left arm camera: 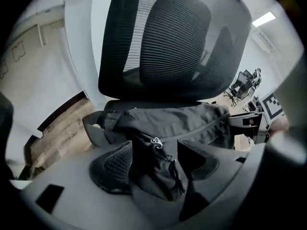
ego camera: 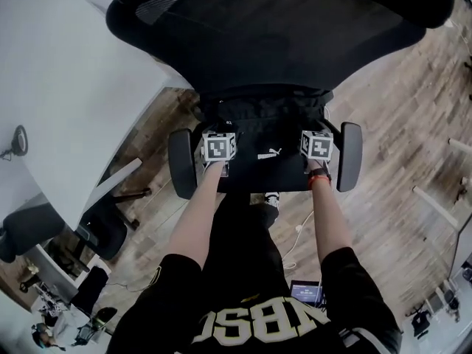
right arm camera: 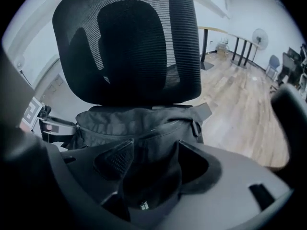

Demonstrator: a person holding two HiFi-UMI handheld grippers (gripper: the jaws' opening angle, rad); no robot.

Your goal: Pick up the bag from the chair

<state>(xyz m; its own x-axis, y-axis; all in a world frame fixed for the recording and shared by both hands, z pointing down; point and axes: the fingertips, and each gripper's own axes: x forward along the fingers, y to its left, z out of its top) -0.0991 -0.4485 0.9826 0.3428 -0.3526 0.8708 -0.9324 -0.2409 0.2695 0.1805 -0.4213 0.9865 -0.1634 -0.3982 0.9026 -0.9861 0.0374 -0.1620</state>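
A crumpled black bag [ego camera: 259,135] is pinched by the left gripper [left arm camera: 154,156] and right gripper [right arm camera: 149,158]; the chair back [right arm camera: 129,47] looms just beyond them.

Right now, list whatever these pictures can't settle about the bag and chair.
- Head view: the chair seat, covered by the bag and the backrest.
- Head view: the left tongs' tips, under the marker cube.
- Right gripper view: the label on the fabric between the right tongs, too small to read.
- Every view: the bag's underside.
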